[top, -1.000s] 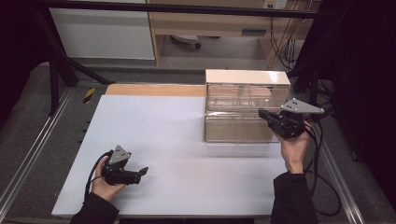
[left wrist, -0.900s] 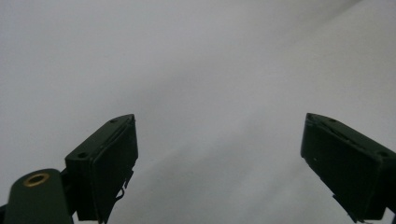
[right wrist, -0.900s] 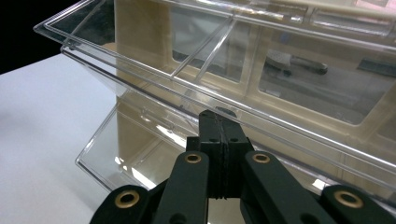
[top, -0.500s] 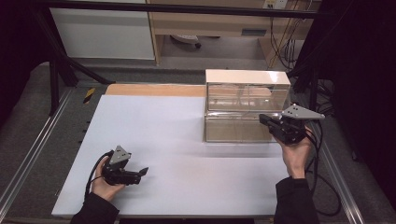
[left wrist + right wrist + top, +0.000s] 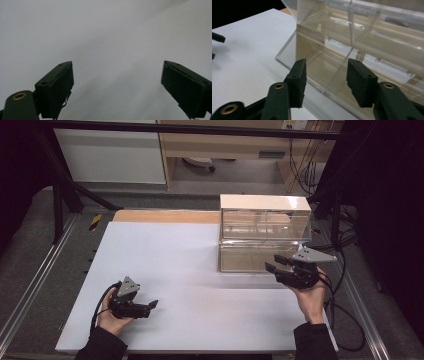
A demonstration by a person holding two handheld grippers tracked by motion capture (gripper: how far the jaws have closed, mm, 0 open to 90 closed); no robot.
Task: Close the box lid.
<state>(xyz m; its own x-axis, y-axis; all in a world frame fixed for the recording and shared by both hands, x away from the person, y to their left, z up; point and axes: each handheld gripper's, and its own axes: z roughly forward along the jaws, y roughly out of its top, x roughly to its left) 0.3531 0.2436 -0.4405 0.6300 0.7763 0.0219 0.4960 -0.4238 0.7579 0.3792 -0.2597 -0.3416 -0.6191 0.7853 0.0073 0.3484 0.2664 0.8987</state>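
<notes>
With nothing gripped, the right gripper (image 5: pixel 274 264) fingers, just opened halfway, should be squared to the clear box (image 5: pixel 265 232); the left gripper (image 5: pixel 150 306) is wide open and empty.

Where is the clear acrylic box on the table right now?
In the high view the clear acrylic box stands at the far right of the white table, against its back edge, just beyond the right gripper, whose open jaws point at its lower front.

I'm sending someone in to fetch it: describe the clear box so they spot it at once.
Start at the white table and look to its far right part. There stands the clear box, two see-through tiers stacked under a pale flat top, just beyond the open right gripper. Nothing else standing on the table is see-through.
</notes>
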